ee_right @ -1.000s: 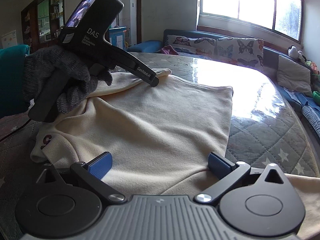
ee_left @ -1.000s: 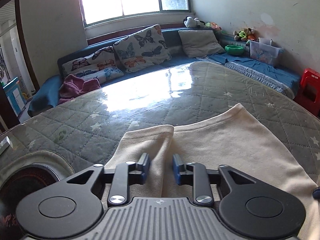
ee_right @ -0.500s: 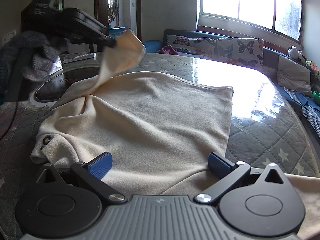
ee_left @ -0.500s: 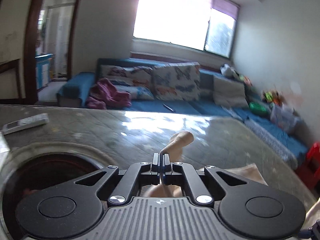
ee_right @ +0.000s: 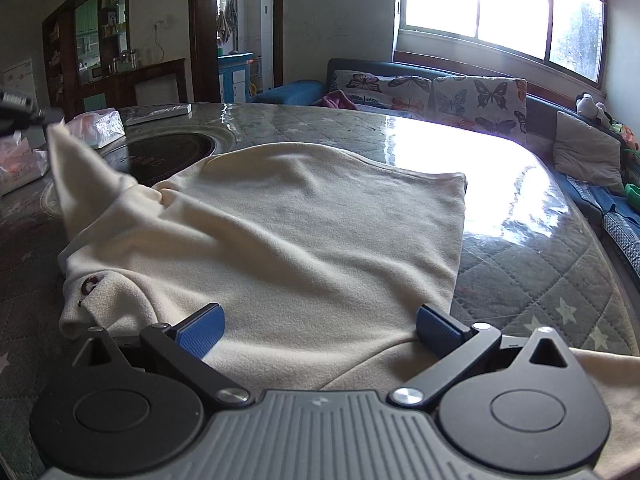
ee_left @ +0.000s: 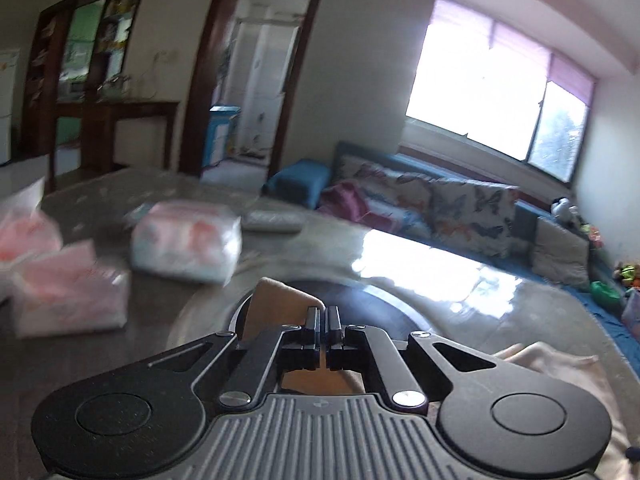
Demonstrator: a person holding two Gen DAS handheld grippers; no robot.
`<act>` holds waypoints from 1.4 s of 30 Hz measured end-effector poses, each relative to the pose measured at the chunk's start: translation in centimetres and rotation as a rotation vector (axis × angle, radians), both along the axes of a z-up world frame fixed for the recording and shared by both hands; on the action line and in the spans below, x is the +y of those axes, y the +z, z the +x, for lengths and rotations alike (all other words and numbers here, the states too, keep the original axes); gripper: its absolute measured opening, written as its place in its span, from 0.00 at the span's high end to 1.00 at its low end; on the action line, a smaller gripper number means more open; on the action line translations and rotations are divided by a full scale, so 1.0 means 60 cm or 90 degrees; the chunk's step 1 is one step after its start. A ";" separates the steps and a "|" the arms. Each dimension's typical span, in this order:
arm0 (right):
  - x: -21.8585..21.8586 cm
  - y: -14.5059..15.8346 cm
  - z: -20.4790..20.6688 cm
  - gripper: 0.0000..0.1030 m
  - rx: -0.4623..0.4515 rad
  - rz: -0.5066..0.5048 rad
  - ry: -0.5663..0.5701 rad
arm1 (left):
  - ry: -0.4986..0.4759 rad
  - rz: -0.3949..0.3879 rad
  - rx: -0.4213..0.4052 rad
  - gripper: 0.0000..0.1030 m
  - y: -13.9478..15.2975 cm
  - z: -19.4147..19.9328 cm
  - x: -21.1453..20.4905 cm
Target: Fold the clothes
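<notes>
Left fingers: clamped on the cream garment's sleeve, lifting it clear, likely to fold inward.
Right gripper: jaws wide apart, low over the garment, gripping nothing.
Garment: spread flat on the quilted table.
Containers: plastic-wrapped packs beside the sleeve; contents unclear.

A quilted table under a glossy cover is seen, with a dark round hob set into it. Pink tissue packs and a remote are laid near the far left edge. Behind, a blue sofa is lined with butterfly cushions below a bright window.
</notes>
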State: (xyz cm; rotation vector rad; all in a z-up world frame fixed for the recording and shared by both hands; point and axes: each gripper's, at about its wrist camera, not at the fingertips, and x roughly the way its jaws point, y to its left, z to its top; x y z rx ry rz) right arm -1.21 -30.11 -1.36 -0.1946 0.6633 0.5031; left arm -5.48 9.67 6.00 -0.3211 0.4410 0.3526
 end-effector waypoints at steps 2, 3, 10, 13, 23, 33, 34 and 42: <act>0.000 0.000 0.000 0.00 0.000 0.000 0.000 | 0.008 -0.010 0.025 0.98 -0.023 -0.004 0.007; 0.000 0.000 0.001 0.00 0.001 0.000 0.000 | 0.007 -0.009 0.033 0.98 -0.032 -0.005 0.007; 0.008 0.015 0.000 0.00 0.002 -0.029 0.021 | -0.015 0.009 0.013 0.98 -0.022 -0.030 0.002; 0.021 0.044 -0.005 0.00 -0.011 -0.008 0.055 | -0.032 0.025 -0.012 0.98 -0.008 -0.038 -0.002; 0.087 0.028 -0.011 0.10 0.050 -0.023 0.142 | -0.044 0.002 0.077 0.97 -0.043 -0.053 0.012; 0.076 0.047 -0.031 0.10 0.037 -0.048 0.181 | -0.016 -0.045 0.091 0.74 -0.047 -0.052 0.042; 0.079 0.053 -0.029 0.10 0.033 -0.038 0.183 | -0.012 -0.046 0.093 0.71 -0.047 -0.046 0.045; 0.123 0.064 -0.014 0.11 0.050 0.016 0.226 | -0.018 -0.014 0.113 0.94 -0.057 0.002 0.052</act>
